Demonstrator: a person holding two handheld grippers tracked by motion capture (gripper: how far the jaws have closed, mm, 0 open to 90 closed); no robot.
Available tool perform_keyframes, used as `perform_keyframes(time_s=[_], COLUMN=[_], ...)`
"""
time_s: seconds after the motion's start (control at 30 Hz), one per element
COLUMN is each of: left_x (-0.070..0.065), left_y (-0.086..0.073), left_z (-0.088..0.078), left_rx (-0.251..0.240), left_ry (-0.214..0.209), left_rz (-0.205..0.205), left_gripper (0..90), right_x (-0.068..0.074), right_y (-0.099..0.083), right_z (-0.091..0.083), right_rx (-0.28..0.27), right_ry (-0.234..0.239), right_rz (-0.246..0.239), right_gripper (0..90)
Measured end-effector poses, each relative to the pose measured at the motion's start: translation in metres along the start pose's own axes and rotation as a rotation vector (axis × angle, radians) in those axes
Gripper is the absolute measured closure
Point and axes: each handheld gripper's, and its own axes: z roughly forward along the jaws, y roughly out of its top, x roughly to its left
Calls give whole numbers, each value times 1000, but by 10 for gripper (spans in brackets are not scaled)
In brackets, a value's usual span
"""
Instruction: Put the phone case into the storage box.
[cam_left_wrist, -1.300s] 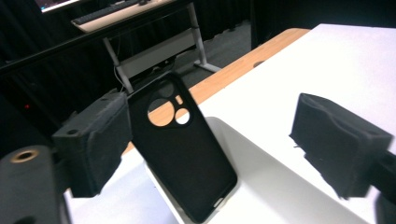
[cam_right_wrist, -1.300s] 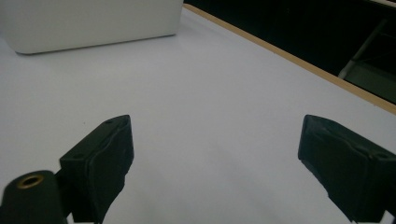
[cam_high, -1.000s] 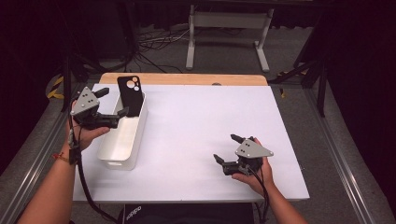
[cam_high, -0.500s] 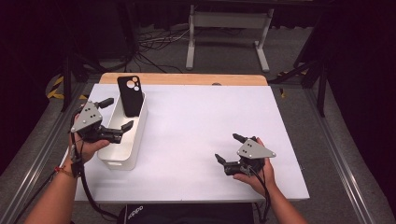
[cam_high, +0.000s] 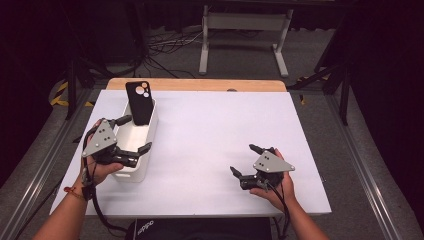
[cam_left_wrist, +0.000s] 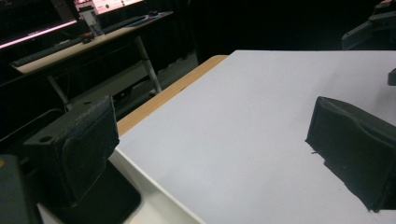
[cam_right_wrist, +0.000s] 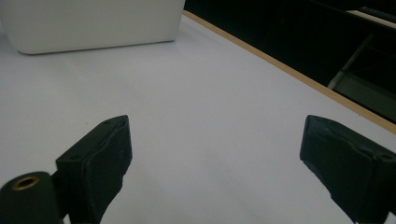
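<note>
The black phone (cam_high: 138, 102) was seen propped upright in the far end of the white bin (cam_high: 145, 150), so placement was judged done. The left gripper (cam_high: 131, 135) was spread over the bin, gripping nothing. The right gripper (cam_high: 242, 161) was held spread above the table (cam_high: 210, 135), idle; only withdrawal was judged left.

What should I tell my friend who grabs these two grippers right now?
Left gripper: open, holding nothing, jaws straddling the near end of the bin.
Right gripper: open, holding nothing, low over bare table.
Phone: stands leaning at the far end of the bin, camera end up, apart from both grippers.
Done: phone is in the bin.
Left: probably only to draw the left gripper clear; bump the bin and the phone may tip.
</note>
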Motion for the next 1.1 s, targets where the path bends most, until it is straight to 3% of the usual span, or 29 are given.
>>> perform_keyframes(time_s=[0.2,0.33,0.83,1.1], left_x=[-11,-19,-41,-54], left_y=[0,-2,-14,-23], left_z=[-2,-2,-6,-5], left_rx=[-9,-3,-15,3], left_ry=[-20,-19,-47,-61], left_rz=[0,28,-3,12], left_gripper=[26,26,25,29], right_x=[2,3,6,10], right_y=[1,1,3,3], right_z=[-2,-2,-8,-10], right_rx=[-2,-4,-25,-31], right_ry=[2,2,9,17], right_rz=[-3,-8,-12,-15], right_gripper=[96,96,97,96])
